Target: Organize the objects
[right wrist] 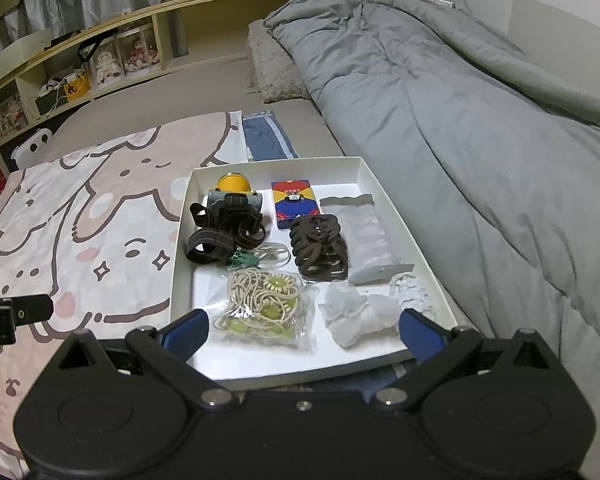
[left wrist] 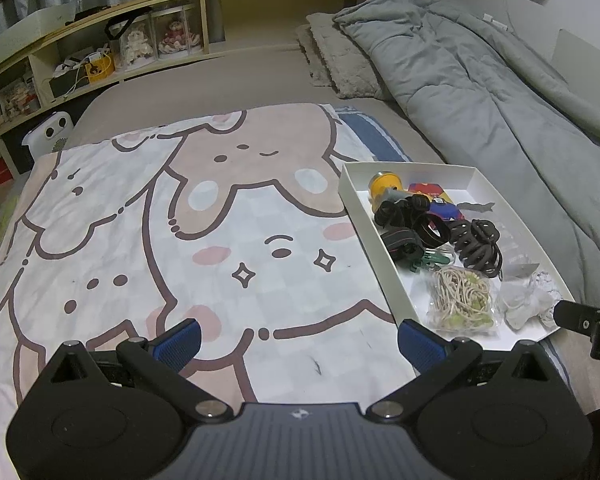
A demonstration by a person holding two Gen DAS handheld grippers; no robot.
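A white shallow tray (right wrist: 182,236) (left wrist: 350,196) lies on the bed and holds a yellow headlamp (right wrist: 233,190) (left wrist: 385,187) with dark straps, a card box (right wrist: 295,204), a pile of black hair ties (right wrist: 320,248) (left wrist: 478,246), a grey packet (right wrist: 366,236), a green clip (right wrist: 240,260), a bag of beige cords (right wrist: 266,306) (left wrist: 462,300) and white scrunchies (right wrist: 356,312) (left wrist: 528,300). My right gripper (right wrist: 302,334) stands open at the tray's near edge, empty. My left gripper (left wrist: 298,340) is open over the cartoon blanket (left wrist: 160,240), left of the tray.
A grey duvet (right wrist: 460,120) is heaped along the right side of the bed. A grey pillow (right wrist: 272,68) lies at the head. Wooden shelves (left wrist: 100,52) with boxed dolls run along the far left. A white device (left wrist: 48,136) stands beside the bed.
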